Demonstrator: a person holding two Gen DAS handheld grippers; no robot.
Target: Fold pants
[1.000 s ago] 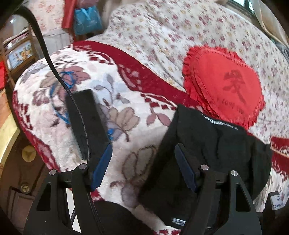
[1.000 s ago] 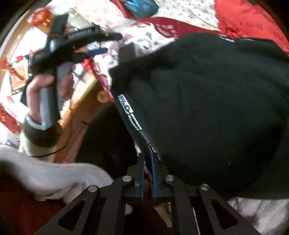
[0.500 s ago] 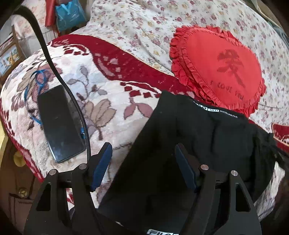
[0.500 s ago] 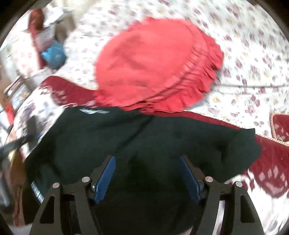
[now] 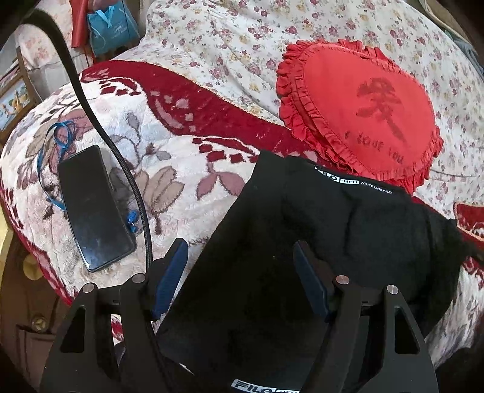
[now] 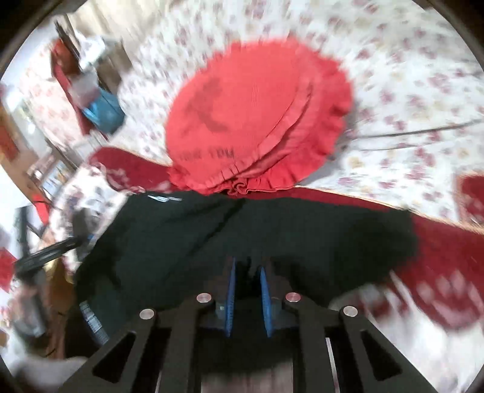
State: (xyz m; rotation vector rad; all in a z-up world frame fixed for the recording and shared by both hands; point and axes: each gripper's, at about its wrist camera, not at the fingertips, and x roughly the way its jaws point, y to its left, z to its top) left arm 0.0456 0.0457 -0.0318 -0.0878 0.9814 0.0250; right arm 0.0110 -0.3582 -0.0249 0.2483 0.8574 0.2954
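Note:
Black pants [image 5: 302, 241] with white waistband lettering lie bunched on a floral blanket on a sofa; they also show in the right wrist view [image 6: 242, 229]. My left gripper [image 5: 242, 272] is open and hovers over the pants' near left part, holding nothing. My right gripper [image 6: 246, 290] has its jaws nearly closed on a fold of the black fabric at the pants' near edge. The right wrist view is blurred by motion.
A red heart-shaped cushion [image 5: 363, 115] lies just behind the pants. A black phone [image 5: 93, 208] with a blue cord lies on the blanket [image 5: 169, 145] at left, crossed by a black cable [image 5: 121, 157]. A blue bag [image 5: 112, 27] stands at the far left.
My right gripper let go of the waistband, opened, swung round over the pants and has now closed on a fold. My left gripper moved from the blanket to over the pants.

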